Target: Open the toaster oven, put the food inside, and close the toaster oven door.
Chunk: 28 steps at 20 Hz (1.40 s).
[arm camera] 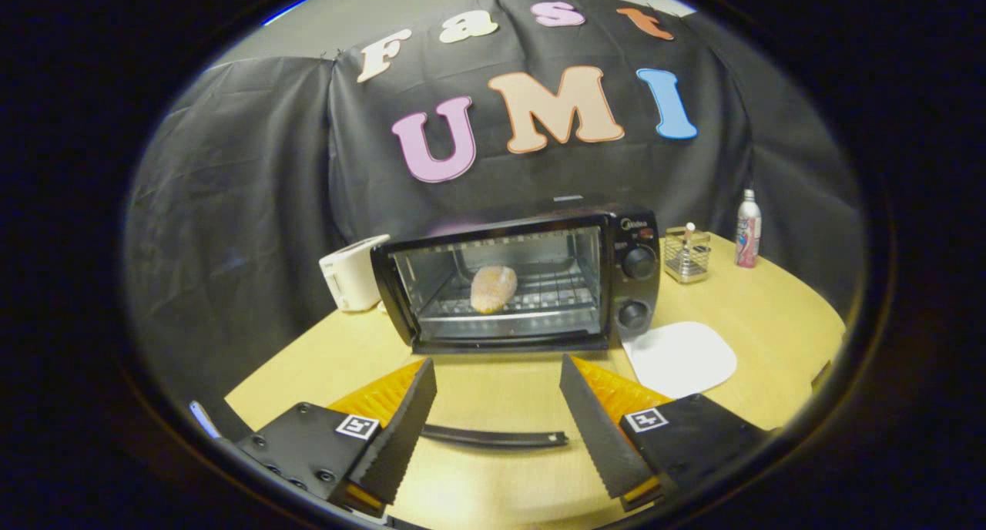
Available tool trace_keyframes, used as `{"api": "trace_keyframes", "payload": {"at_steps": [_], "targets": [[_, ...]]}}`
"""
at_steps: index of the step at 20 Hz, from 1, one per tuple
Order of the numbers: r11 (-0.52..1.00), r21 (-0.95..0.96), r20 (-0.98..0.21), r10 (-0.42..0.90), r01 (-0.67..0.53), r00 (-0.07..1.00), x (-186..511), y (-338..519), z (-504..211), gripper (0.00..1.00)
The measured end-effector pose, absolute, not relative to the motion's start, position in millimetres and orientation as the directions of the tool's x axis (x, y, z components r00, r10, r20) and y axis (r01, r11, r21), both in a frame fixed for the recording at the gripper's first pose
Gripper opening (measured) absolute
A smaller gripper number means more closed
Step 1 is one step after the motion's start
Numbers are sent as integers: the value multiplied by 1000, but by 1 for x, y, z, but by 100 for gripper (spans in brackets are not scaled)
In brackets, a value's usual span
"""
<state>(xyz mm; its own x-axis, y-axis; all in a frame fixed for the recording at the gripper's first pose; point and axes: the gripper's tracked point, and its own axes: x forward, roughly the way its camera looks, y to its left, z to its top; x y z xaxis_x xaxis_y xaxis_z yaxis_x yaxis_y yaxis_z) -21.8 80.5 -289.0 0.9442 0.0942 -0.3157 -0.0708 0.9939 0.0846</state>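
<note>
While my fingers stand spread wide with nothing between them, my gripper [498,376] hangs level above the table [770,322], pointed squarely at the toaster oven [516,280] and a little back from its front. The food [493,288], a pale rounded piece, lies on the wire rack inside the oven, left of the rack's middle. I take the door to be swung down and open, since I see the food with no glare over it, though the dark strip along the oven's foot is too thin for me to be sure.

If so, closing is the step in hand. I should drop low, bring one fingertip under the door's outer edge near its middle, and lift in an arc that follows the hinge, pushing gently at the last so the oven does not slide back.

Just right of the oven lies a white plate [679,357]; behind that a wire holder [687,254] and a bottle [748,239]. Left of the oven stands a white toaster [353,273]. My sweep must stay off the plate.
</note>
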Motion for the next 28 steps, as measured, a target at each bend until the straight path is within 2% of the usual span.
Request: {"api": "trace_keyframes", "payload": {"at_steps": [12,17,28], "targets": [[994,111,-477,74,-23,876,-63,73,-364,99],[997,79,-484,22,19,875,-52,63,-375,99],[994,106,-500,31,25,865,-42,73,-383,99]]}}
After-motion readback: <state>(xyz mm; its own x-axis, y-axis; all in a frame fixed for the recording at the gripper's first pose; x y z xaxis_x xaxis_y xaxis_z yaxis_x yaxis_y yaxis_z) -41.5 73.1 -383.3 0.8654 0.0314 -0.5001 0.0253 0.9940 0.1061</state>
